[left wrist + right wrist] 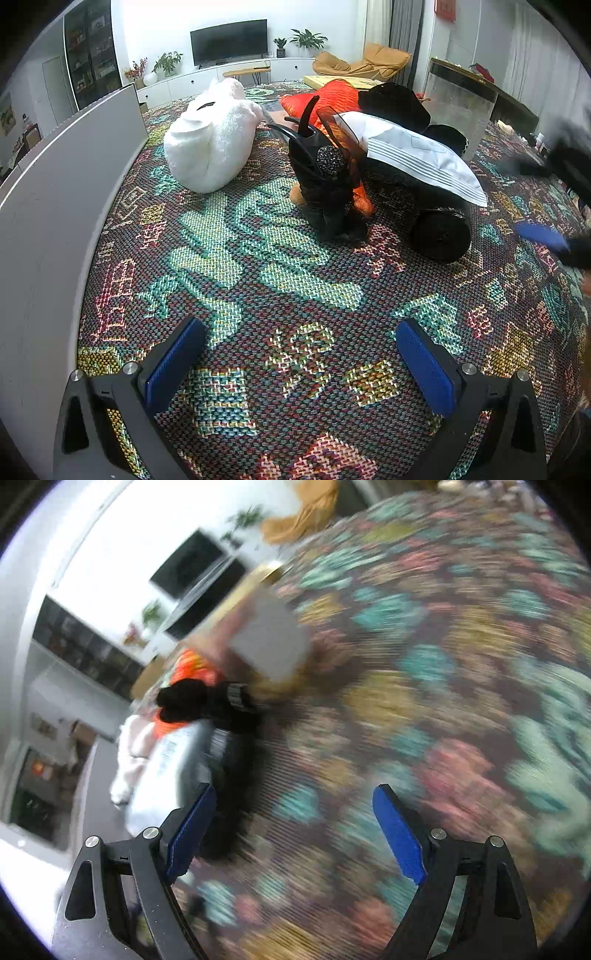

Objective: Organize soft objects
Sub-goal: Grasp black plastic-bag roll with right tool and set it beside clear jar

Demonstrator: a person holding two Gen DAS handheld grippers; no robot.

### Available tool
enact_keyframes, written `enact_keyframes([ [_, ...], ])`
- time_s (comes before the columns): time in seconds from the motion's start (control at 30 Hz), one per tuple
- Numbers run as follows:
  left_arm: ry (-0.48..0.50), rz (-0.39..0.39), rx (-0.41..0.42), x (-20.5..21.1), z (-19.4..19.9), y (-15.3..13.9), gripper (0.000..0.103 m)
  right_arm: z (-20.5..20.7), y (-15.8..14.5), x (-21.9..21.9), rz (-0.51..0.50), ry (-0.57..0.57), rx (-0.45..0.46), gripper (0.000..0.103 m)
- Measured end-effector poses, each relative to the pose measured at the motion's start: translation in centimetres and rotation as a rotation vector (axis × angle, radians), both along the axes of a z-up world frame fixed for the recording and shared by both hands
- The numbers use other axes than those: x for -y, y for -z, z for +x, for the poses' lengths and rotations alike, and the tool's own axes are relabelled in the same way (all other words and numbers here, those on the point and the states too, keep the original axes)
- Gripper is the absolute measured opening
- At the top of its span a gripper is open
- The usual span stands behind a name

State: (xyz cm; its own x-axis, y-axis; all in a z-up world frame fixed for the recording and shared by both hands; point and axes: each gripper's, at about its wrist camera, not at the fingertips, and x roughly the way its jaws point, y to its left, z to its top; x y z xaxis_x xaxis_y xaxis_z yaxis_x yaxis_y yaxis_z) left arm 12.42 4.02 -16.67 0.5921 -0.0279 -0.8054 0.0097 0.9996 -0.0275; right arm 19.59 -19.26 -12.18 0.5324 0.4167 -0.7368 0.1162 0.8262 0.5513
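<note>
fingers (173, 363) apart, empty | white plush (210, 144) slumped | white pillow (413, 155) atop black roll (441, 230)

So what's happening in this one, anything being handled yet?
Nothing is held yet. A person's left gripper hangs open over the colourful woven rug, facing a pile of soft things: a fluffy white plush toy, a red-orange cushion, a white striped pillow lying on black rolled cushions. The right gripper is also open and empty; its view is motion-blurred, with the pile at its left.
</note>
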Motion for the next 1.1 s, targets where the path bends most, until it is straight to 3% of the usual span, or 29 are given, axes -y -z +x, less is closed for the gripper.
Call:
enact_keyframes([
  [0.03, 0.0, 0.0, 0.0, 0.1, 0.0, 0.0, 0.103, 1.3, 0.2, -1.1, -0.008, -0.013, -0.027, 0.086],
  [0.13, 0.0, 0.001, 0.0, 0.0, 0.0, 0.0, 0.103, 3.7, 1.0, -4.1, -0.016, -0.033, -0.07, 0.068],
  [0.23, 0.0, 0.0, 0.0, 0.1, -0.1, -0.1, 0.103, 3.8, 0.8, -6.2, -0.115, -0.067, -0.046, 0.067],
  [0.3, 0.0, 0.0, 0.0, 0.1, -0.1, -0.1, 0.103, 3.4, 0.8, -7.1, -0.185, -0.117, -0.031, 0.051],
  [0.33, 0.0, 0.0, 0.0, 0.1, -0.1, 0.0, 0.103, 3.0, 0.6, -7.1, -0.148, -0.141, -0.031, 0.043],
  [0.43, 0.0, 0.001, 0.0, 0.1, -0.1, 0.0, 0.103, 1.5, 0.0, -6.2, -0.132, -0.169, -0.064, 0.041],
  [0.57, 0.0, 0.001, 0.0, 0.1, 0.0, 0.0, 0.103, -0.1, -1.8, -3.4, -0.278, -0.225, -0.078, 0.038],
  [0.67, 0.0, 0.001, 0.0, 0.1, 0.0, 0.0, 0.103, 1.4, -3.5, 0.1, -0.426, -0.159, -0.035, 0.037],
  [0.8, 0.0, 0.0, 0.0, 0.1, 0.0, -0.1, 0.103, 5.5, -5.0, 2.6, -0.396, -0.067, 0.102, 0.043],
  [0.87, 0.0, 0.0, 0.0, 0.1, 0.0, -0.1, 0.103, 6.5, -5.0, 3.5, -0.386, -0.04, 0.114, 0.081],
  [1.0, 0.0, 0.001, 0.0, 0.1, 0.0, -0.1, 0.103, 4.0, -4.7, 5.2, -0.377, -0.012, 0.104, 0.081],
  [1.1, 0.0, 0.001, 0.0, 0.1, -0.1, 0.0, 0.103, 0.7, -3.8, 4.9, -0.439, -0.035, 0.132, 0.08],
])
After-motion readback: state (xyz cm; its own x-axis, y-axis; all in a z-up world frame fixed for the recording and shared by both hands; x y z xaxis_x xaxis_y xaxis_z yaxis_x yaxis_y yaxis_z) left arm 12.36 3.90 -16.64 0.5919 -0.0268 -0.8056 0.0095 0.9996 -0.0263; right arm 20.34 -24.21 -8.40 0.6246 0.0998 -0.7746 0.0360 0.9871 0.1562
